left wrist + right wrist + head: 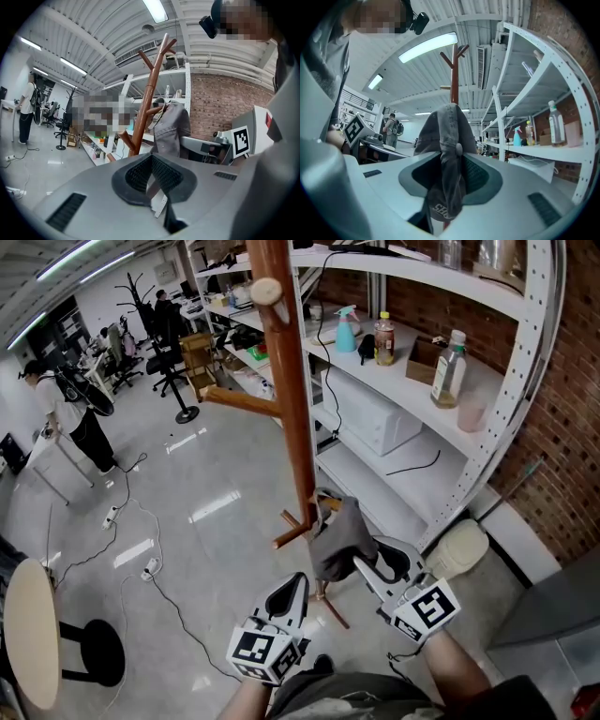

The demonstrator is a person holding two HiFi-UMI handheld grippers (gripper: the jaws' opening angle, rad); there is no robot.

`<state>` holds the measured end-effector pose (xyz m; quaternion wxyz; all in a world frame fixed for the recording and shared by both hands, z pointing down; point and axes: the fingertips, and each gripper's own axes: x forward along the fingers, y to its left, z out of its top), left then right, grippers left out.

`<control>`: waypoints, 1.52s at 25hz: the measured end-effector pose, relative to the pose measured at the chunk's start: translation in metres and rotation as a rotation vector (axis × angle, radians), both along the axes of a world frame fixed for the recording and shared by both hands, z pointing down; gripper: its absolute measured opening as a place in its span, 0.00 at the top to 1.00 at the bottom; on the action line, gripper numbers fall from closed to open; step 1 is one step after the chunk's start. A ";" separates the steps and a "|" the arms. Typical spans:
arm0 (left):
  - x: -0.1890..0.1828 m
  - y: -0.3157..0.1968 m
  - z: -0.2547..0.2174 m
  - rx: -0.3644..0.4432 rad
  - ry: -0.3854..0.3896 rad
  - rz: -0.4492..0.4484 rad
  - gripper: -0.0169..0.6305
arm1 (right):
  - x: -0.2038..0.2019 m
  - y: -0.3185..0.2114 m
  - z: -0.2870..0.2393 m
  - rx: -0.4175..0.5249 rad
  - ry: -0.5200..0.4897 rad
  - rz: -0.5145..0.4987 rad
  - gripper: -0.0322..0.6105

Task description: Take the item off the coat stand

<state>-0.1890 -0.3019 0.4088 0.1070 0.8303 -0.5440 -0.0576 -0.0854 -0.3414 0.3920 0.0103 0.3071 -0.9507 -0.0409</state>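
A brown wooden coat stand (pixel 291 399) rises in front of me. A grey cap (pixel 339 538) hangs from one of its low pegs. My right gripper (pixel 373 570) reaches up to the cap. In the right gripper view the cap (pixel 446 154) hangs down between the wide-spread jaws of the right gripper (pixel 450 176), and the pads stand off it on both sides. My left gripper (pixel 289 598) is lower and to the left, apart from the cap, shut with nothing in it. The left gripper view has the cap (pixel 172 129) on the stand (pixel 146 108) ahead of the left gripper (pixel 151 160).
White metal shelving (pixel 412 381) with bottles and a spray bottle stands right behind the stand, against a brick wall (pixel 562 437). A round stool (pixel 33 634) is at the left. Cables (pixel 141 549) trail over the grey floor. A person (pixel 66 418) stands far off at the left.
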 end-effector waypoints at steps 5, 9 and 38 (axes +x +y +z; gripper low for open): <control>-0.003 0.001 0.002 -0.006 0.001 -0.007 0.96 | 0.001 -0.004 -0.001 0.000 -0.006 0.024 0.83; -0.005 0.000 0.003 -0.005 0.000 -0.011 0.96 | 0.001 -0.006 -0.003 -0.004 -0.023 0.037 0.88; 0.007 0.029 -0.004 0.008 0.012 -0.052 0.96 | 0.051 0.014 -0.044 0.046 -0.148 0.090 0.89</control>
